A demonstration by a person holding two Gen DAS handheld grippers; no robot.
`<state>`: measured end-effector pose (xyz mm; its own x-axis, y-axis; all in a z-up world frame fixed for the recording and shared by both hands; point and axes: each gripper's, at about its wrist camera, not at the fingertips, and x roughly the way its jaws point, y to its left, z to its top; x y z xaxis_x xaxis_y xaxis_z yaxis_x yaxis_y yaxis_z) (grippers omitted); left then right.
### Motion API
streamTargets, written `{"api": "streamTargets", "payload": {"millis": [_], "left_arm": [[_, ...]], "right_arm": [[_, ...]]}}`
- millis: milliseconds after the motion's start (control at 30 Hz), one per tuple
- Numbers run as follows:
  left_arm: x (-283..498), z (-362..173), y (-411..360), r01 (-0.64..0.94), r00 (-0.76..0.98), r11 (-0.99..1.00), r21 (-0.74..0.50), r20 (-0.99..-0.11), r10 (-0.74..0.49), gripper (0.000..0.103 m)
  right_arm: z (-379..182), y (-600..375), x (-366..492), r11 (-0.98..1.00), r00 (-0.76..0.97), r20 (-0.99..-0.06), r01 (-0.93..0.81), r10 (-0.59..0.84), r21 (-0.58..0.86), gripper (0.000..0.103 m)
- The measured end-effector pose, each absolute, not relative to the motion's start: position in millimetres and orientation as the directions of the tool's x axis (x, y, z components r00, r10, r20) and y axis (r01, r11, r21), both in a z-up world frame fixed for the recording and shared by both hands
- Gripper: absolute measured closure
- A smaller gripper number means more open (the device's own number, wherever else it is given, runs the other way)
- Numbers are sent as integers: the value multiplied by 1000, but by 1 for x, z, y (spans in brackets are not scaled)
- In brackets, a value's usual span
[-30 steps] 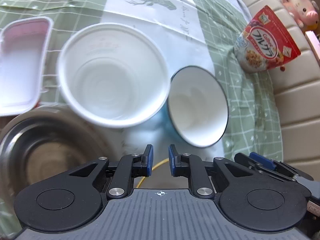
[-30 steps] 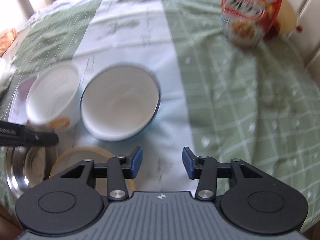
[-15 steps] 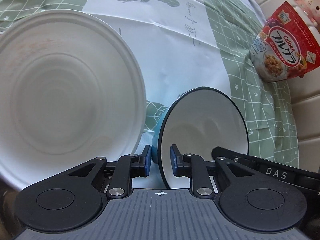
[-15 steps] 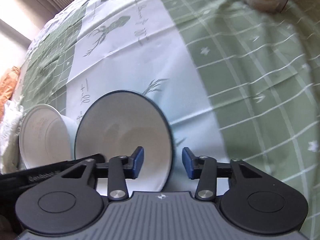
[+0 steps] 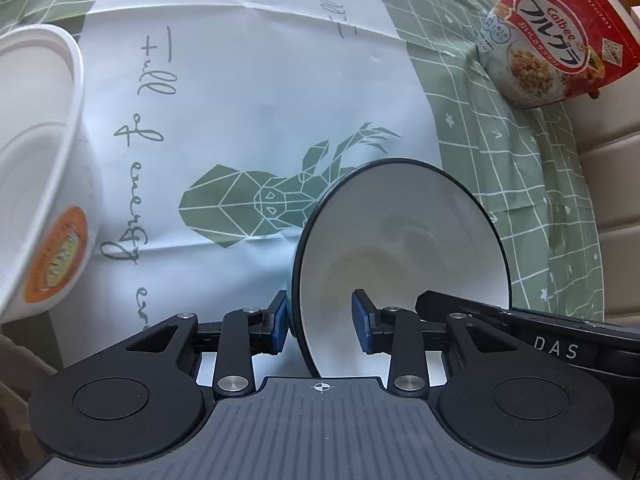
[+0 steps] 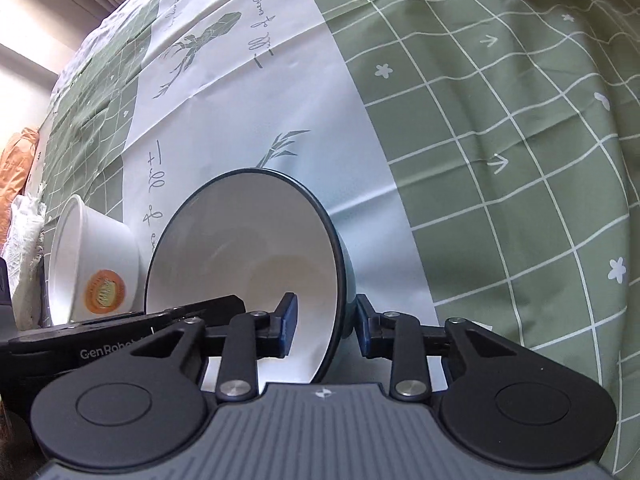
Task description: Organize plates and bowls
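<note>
Left wrist: left hand-held gripper sat spread, straddling the left rim of the blue-rimmed bowl on the tabletop; paper bowl sat left. Right wrist: right hand-held gripper was spread astride the bowl's right rim.

Low over tablecloth, both facing forward | very close (fisheye) | shared: blue-rimmed bowl, paper tub

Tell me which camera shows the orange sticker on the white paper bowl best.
The right wrist view: the round orange sticker sits whole and facing the camera on the white paper bowl, left of the blue-rimmed white bowl. The left wrist view shows it larger but blurred and skewed at the frame's left edge.
</note>
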<state>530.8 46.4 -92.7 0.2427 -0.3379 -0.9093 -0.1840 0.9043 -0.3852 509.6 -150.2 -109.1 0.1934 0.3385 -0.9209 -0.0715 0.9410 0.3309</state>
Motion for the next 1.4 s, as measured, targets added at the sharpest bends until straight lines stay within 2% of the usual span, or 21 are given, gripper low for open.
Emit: {"api": "streamTargets", "payload": {"millis": [233, 567, 800, 1100, 1400], "left_arm": [[548, -103, 35, -135, 221, 925, -356, -920, -323, 63], [544, -75, 42, -143, 242, 927, -346, -921, -306, 63], [529, -37, 54, -109, 325, 930, -350, -897, -299, 63], [490, -14, 64, -113, 334, 925, -362, -891, -308, 63], [426, -4, 68, -133, 276, 918, -374, -904, -328, 63]], "right_arm": [[-134, -152, 519, 924, 146, -914, 2, 377, 382, 72], [-103, -140, 510, 924, 161, -915, 34, 370, 380, 71], [-59, -119, 495, 935, 269, -896, -93, 353, 341, 71], [-31, -102, 457, 934, 288, -893, -196, 345, 297, 70], [-35, -102, 392, 928, 193, -919, -219, 342, 300, 70]]}}
